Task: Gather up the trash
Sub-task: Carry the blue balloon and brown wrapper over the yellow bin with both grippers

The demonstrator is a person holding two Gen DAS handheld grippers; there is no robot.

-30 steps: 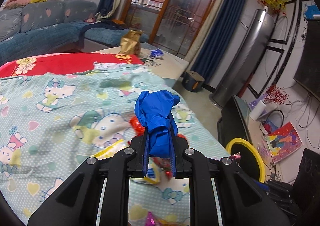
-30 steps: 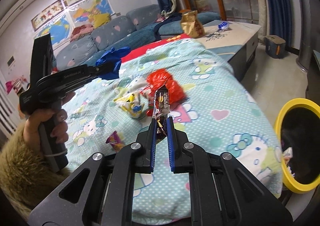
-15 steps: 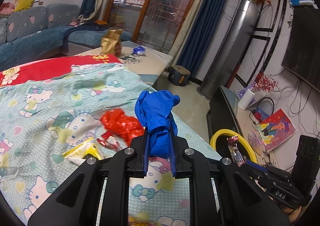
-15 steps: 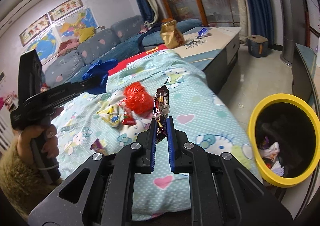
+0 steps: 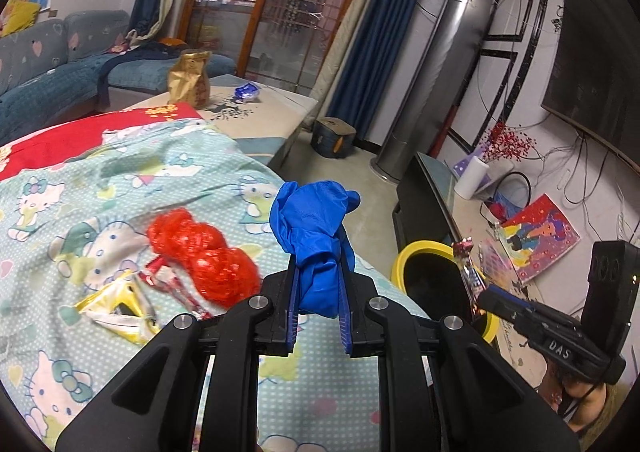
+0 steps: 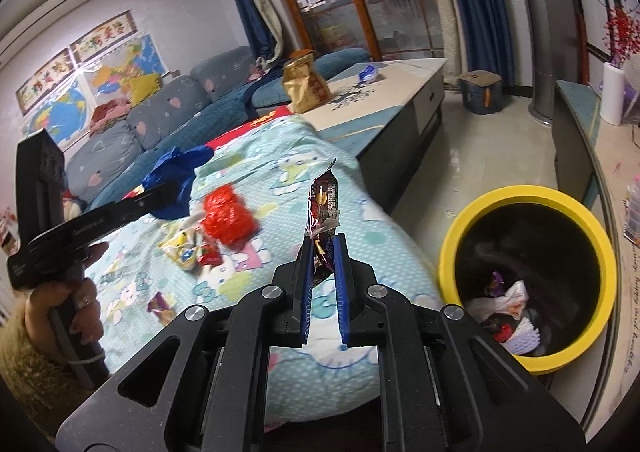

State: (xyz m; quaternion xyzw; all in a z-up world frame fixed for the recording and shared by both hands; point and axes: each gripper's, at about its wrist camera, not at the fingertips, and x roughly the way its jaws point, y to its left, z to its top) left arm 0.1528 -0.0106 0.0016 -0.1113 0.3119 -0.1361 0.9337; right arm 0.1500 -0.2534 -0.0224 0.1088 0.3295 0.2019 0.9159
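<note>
My left gripper (image 5: pixel 318 284) has its jaws clamped narrow on a crumpled blue glove (image 5: pixel 314 236), which sticks up past the fingertips. On the cartoon-print bedspread (image 5: pixel 80 220), at 9 o'clock from the glove, lie a red mesh bag (image 5: pixel 204 252) and a yellow wrapper (image 5: pixel 120 302). My right gripper (image 6: pixel 323 252) has its jaws nearly closed on a dark snack wrapper (image 6: pixel 323 208) standing upright. At 3 o'clock from it stands the yellow-rimmed trash bin (image 6: pixel 532 196), on the floor just beside the bed, with litter inside.
</note>
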